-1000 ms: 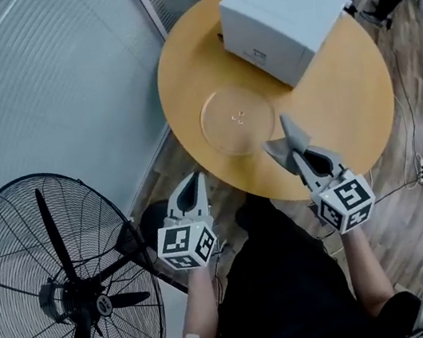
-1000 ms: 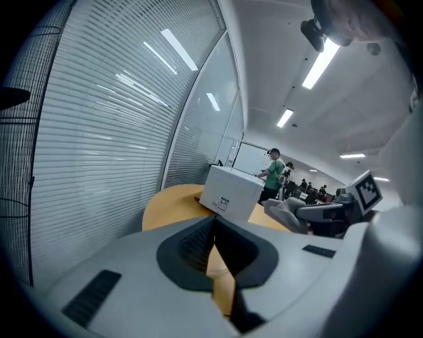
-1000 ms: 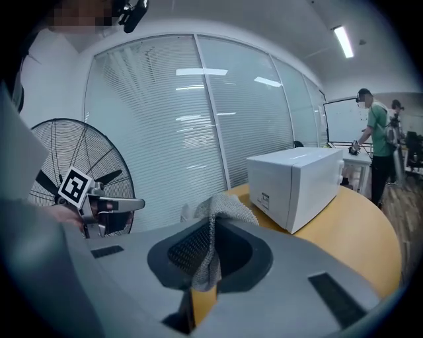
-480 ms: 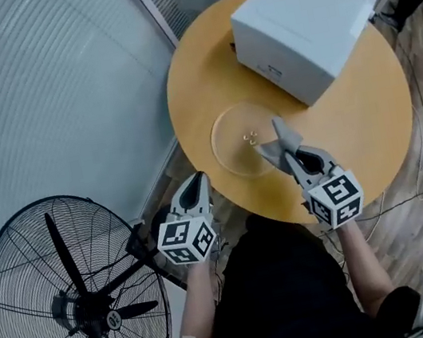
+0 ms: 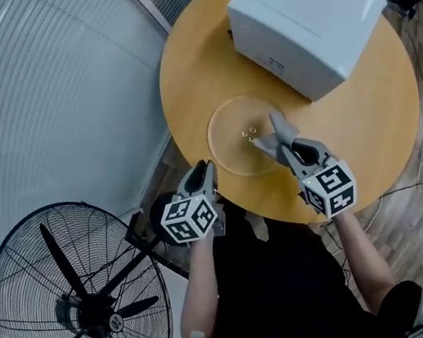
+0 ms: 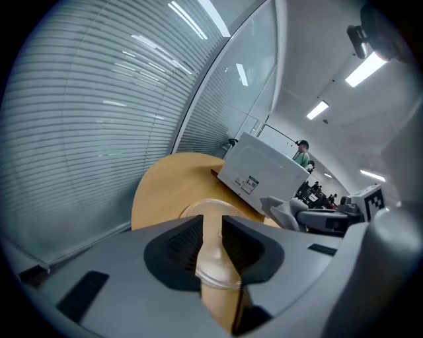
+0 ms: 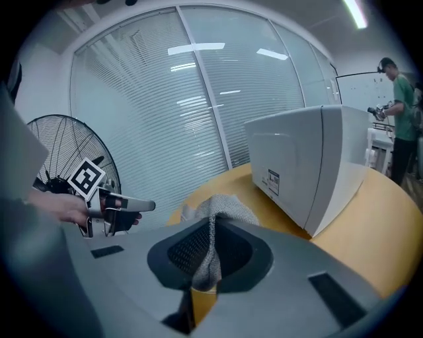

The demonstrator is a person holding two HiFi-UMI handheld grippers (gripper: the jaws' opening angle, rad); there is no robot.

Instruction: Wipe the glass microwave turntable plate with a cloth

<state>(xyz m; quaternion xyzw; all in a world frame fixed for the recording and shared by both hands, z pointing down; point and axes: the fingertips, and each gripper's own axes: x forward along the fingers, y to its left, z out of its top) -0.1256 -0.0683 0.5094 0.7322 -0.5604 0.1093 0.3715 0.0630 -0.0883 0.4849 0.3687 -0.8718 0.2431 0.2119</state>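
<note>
Head view: glass plate (image 5: 228,125) lies on the round table (image 5: 193,62) just ahead of the left gripper (image 5: 204,168), microwave (image 5: 306,14) beyond (top cut off)

Left gripper view: jaws partway apart and opening, gripping nothing, plate rim showing through the gap

Right gripper view: right gripper (image 7: 213,228) clamped on the grey cloth (image 7: 221,206)

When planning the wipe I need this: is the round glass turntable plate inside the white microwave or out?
Out. The round glass turntable plate lies on the wooden table, beside the white microwave.
</note>
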